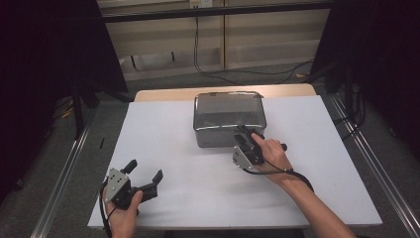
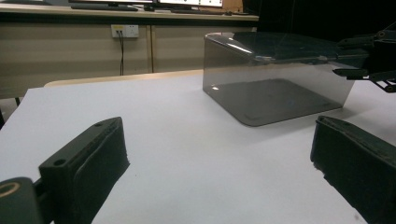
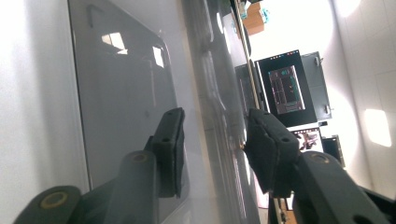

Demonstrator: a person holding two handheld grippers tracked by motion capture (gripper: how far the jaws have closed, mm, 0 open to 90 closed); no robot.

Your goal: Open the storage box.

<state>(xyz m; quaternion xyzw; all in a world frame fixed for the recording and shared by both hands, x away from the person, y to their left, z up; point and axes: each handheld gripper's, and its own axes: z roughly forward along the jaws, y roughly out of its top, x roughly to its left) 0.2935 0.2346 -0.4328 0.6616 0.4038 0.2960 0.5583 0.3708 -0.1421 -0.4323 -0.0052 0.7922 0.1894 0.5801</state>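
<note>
My right hand-held gripper (image 1: 246,135), jaws apart, straddles the stiff, slick, light-looking smoked plastic box's (image 1: 228,117) wall: grip there; left hand-held gripper (image 1: 145,176) gapes.

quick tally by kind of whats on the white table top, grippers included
Clear smoky plastic box: 1
Handheld grippers: 2, the left gripper open near the table's front left, the right gripper at the box's near right corner, jaws apart
Total: 3
</note>
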